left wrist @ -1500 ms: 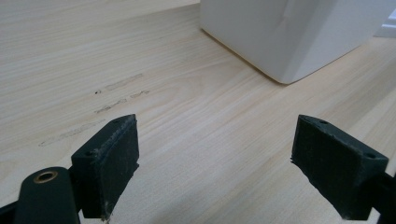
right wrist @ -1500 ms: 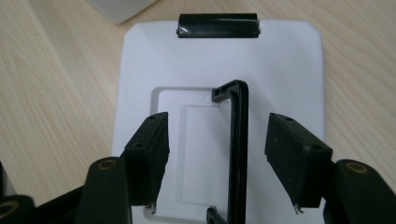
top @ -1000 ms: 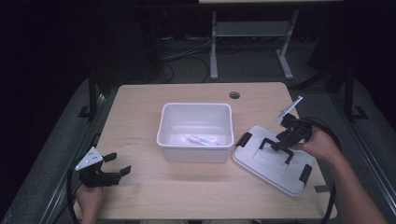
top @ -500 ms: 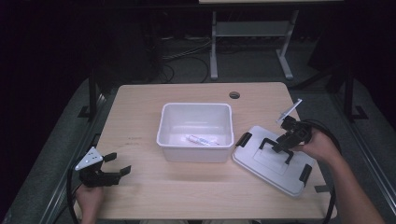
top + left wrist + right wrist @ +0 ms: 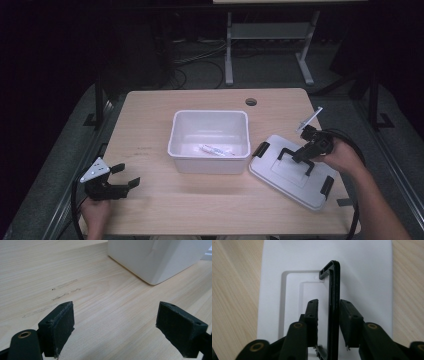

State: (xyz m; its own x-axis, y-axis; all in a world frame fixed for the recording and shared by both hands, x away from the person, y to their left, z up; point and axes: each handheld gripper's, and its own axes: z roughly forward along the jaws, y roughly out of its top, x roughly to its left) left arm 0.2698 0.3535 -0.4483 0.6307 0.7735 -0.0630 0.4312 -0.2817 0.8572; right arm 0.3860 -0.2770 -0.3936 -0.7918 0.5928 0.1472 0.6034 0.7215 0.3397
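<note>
Spreading across the scene, the worktop [image 5: 150,125] carries a white bin [image 5: 210,141] at centre; the small tube inside it is hard to read. At four o'clock from the bin lies the white lid [image 5: 295,172]. My right claw [image 5: 329,315] has just been closing around the lid's raised black handle [image 5: 333,302], a slim gap remaining. My left claw [image 5: 125,177] gapes empty at eight o'clock.
</note>
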